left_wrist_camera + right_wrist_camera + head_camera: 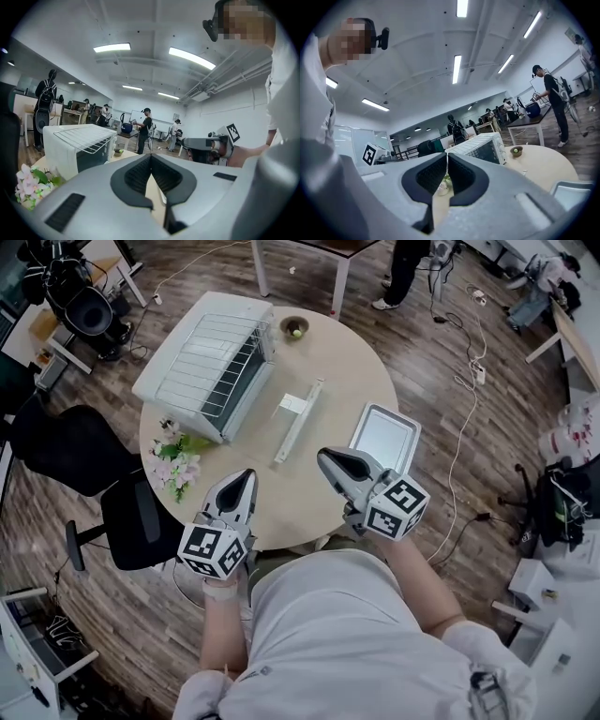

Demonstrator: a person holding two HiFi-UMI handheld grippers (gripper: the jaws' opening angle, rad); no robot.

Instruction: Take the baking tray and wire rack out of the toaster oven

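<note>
The white toaster oven [178, 352] stands at the table's far left, with the wire rack [211, 357] lying on its top. The silver baking tray [384, 439] lies flat on the table at the right. My left gripper [246, 474] and right gripper [323, 457] hover over the near edge, both shut with nothing in them. In the left gripper view the jaws meet at the tips [151, 154], with the oven [70, 154] and rack [84, 136] at the left. The right gripper view shows its shut gripper [446, 154], the oven [483, 147] beyond and a tray corner [572, 190].
A long pale strip-like piece [298, 418] lies mid-table between oven and tray. A small bowl [294, 328] holding something green sits at the far edge. Flowers [176, 460] lie at the left edge. Black chairs [66, 451] stand beside the table, and people work in the room behind.
</note>
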